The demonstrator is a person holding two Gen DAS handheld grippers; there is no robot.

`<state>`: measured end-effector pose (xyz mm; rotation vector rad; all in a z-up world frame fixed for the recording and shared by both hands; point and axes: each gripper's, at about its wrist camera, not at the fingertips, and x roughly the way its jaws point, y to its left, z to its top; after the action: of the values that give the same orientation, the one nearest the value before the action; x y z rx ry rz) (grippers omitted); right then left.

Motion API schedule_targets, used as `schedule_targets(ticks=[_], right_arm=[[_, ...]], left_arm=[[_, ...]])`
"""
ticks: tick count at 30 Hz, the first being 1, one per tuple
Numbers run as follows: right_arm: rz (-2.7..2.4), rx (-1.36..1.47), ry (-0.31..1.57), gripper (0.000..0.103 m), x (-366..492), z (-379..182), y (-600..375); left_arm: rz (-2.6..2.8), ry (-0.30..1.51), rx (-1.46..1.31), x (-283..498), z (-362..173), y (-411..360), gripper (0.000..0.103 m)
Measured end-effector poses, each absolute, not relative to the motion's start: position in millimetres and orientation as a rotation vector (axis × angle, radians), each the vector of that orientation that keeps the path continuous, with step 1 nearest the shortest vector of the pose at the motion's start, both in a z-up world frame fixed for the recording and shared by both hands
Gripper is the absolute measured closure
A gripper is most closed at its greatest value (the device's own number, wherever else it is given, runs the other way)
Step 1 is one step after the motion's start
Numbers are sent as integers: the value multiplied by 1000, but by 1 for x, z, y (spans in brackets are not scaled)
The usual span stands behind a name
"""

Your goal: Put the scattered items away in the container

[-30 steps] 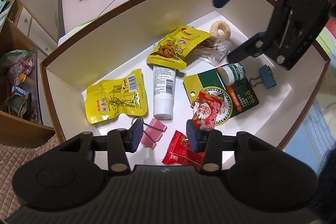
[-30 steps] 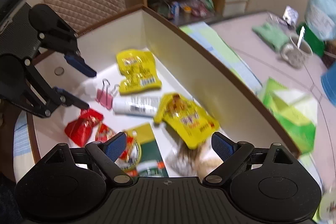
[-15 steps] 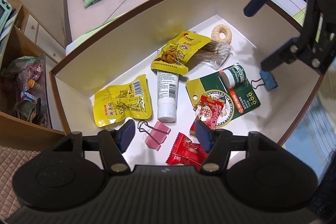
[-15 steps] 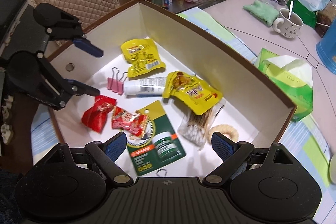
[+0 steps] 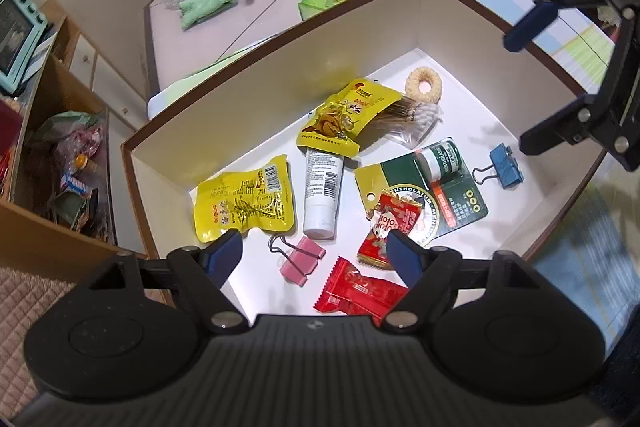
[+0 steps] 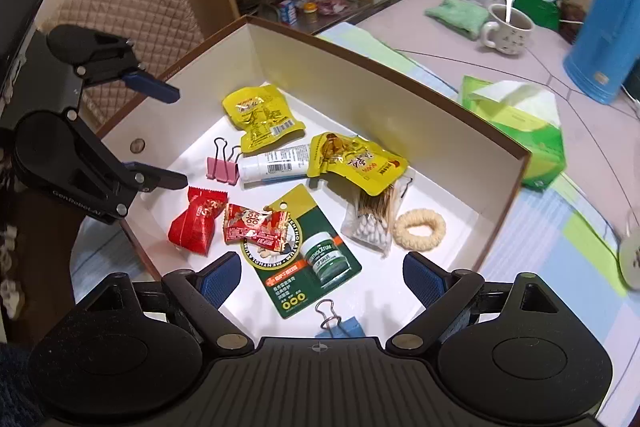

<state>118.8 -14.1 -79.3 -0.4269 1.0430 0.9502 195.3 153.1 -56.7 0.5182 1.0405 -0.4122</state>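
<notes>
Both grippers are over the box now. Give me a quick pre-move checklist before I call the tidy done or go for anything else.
1. Left gripper empty and open: ok, nothing between its fingers.
2. Right gripper empty and open: ok.
3. Small items inside the box: ok; pink binder clip, blue binder clip, both red candies, tube, cotton swabs and salve card all lie on its floor.
4. Nothing hanging over the box rim: ok.
5. Strays beyond the box: cannot tell; the tissue pack, mug and green cloth sit on the table, perhaps not part of the job.
</notes>
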Motion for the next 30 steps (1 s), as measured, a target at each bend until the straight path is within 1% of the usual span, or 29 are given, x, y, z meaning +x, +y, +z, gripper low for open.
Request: schedule_targets(ticks=[12,22,30], right_arm=[[892,-395,1016,13,93,-65,-33],[845,-356,986,12,76,-60,-53],[827,-312,960,12,63,-55,-71]], left_arm=[[-348,1017,491,168,-40,144,23],[-299,988,467,141,-27,133,16],[-271,969,430,117,-23,120,16]])
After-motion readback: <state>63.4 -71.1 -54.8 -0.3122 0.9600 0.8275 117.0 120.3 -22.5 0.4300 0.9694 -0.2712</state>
